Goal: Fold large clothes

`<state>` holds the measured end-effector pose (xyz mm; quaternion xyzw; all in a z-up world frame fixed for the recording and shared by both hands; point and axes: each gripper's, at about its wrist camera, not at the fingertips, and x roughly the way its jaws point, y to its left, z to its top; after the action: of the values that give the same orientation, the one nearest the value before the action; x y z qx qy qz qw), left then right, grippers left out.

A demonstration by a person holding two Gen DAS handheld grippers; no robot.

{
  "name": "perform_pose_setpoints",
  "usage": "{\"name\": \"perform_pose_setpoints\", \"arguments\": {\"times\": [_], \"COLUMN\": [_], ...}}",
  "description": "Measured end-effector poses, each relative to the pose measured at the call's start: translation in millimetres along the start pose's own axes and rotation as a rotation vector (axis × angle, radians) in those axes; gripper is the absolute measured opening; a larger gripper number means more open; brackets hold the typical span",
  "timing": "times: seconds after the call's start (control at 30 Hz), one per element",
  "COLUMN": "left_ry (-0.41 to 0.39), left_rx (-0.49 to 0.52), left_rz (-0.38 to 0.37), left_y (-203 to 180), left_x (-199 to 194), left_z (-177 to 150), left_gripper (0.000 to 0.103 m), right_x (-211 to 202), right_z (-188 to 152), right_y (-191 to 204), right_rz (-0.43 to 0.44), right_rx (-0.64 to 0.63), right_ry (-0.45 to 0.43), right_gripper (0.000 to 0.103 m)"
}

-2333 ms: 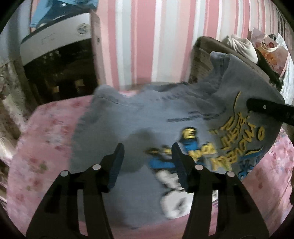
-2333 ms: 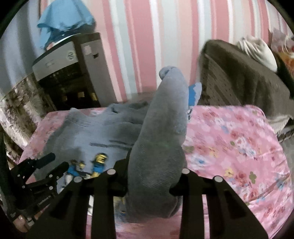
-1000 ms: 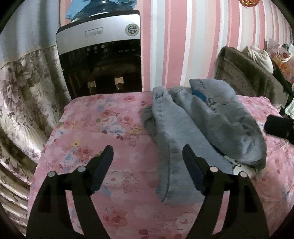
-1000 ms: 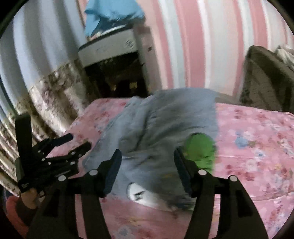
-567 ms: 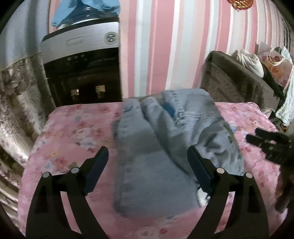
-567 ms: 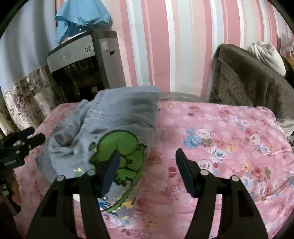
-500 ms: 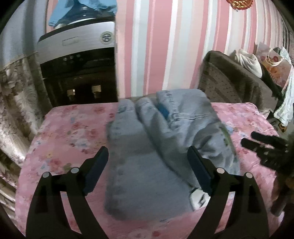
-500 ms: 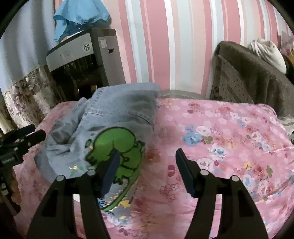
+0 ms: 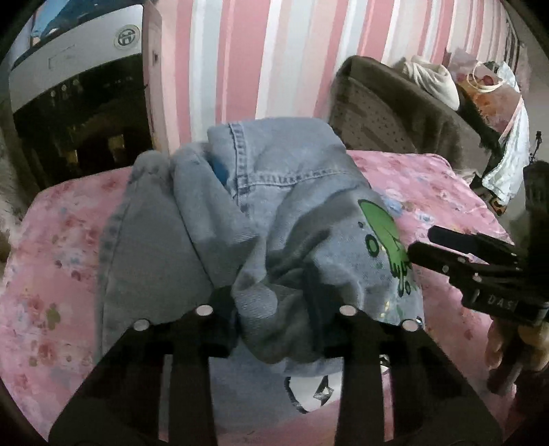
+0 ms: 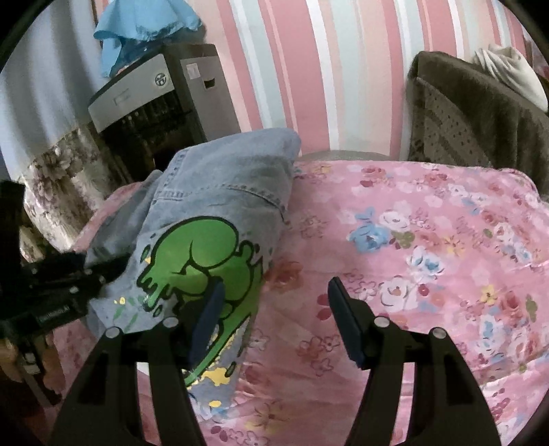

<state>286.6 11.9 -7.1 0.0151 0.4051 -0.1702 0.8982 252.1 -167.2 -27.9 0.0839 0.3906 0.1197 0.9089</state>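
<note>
**Left claw pinches a bunched fold**

Left claw point(image 9: 271, 308), jaws just closed, grips a wad of the denim jacket point(image 9: 274, 212) heaped ahead on the pink floral cover point(image 9: 61, 240). Pulling that wad risks dragging layers askew. Right claw point(image 10: 274, 308) gapes empty; only its view shows the whole green cartoon print point(image 10: 202, 260).

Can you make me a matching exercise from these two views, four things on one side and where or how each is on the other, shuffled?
Things:
1. left claw
2. right claw
3. grey-blue denim garment with a green cartoon print
4. bright blue cloth

States or places:
A. bunched on the pink floral bedcover
B. draped on top of the grey and black appliance
C. open, with nothing between its fingers
D. closed on a fold of fabric

Pairs: 1-D, 2-C, 3-A, 4-B
</note>
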Motion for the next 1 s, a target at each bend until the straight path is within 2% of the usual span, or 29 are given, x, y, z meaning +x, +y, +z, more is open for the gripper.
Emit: {"name": "perform_pose_setpoints", "arguments": {"times": [0.13, 0.17, 0.27, 0.4, 0.5, 0.67, 0.8, 0.87, 0.9, 0.93, 1.0], "left_ry": [-0.011, -0.018, -0.055, -0.078, -0.104, -0.133, -0.128, -0.113, -0.103, -0.094, -0.074], "left_rx": [0.017, 0.020, 0.023, 0.085, 0.104, 0.107, 0.058, 0.018, -0.011, -0.028, -0.043], "left_rz": [0.005, 0.013, 0.017, 0.044, 0.052, 0.078, 0.089, 0.088, 0.104, 0.096, 0.099], "left_y": [-1.4, -0.5, 3.3, -3.5, -4.6, 2.9, 28.4, 44.7, 55.9, 63.2, 73.3], "left_x": [-2.2, -4.3, -18.3, -34.4, -47.5, -68.5, -79.2, -81.2, -81.3, -80.7, -76.3], "left_z": [0.5, 0.9, 4.3, 7.0, 5.8, -2.7, -17.5, -24.1, -29.0, -33.1, -42.2], "left_gripper": [0.017, 0.010, 0.006, 0.005, 0.005, 0.005, 0.006, 0.005, 0.005, 0.005, 0.005], "right_x": [1.5, 1.2, -0.8, -3.1, -6.9, -9.6, -7.6, -5.8, -6.6, -7.2, -5.8], "right_z": [-1.2, -1.4, -0.9, 1.0, 2.1, 4.1, 5.2, 5.2, 4.7, 4.8, 6.2], "right_y": [-1.8, -2.3, -2.0, 3.4, 10.2, 33.1, 52.6, 67.8, 74.0, 81.7, 88.1], "right_rz": [-0.002, -0.001, 0.013, 0.012, 0.053, 0.105, 0.161, 0.179, 0.162, 0.150, 0.150], "right_rx": [0.014, 0.019, 0.037, 0.038, 0.043, 0.011, -0.006, -0.042, -0.060, -0.084, -0.083], "right_ry": [-0.008, -0.008, -0.013, -0.022, -0.028, -0.029, -0.013, -0.004, -0.011, -0.020, -0.019], "right_gripper": [0.067, 0.067, 0.068, 0.069, 0.072, 0.073, 0.073, 0.063, 0.056, 0.045, 0.033]}}
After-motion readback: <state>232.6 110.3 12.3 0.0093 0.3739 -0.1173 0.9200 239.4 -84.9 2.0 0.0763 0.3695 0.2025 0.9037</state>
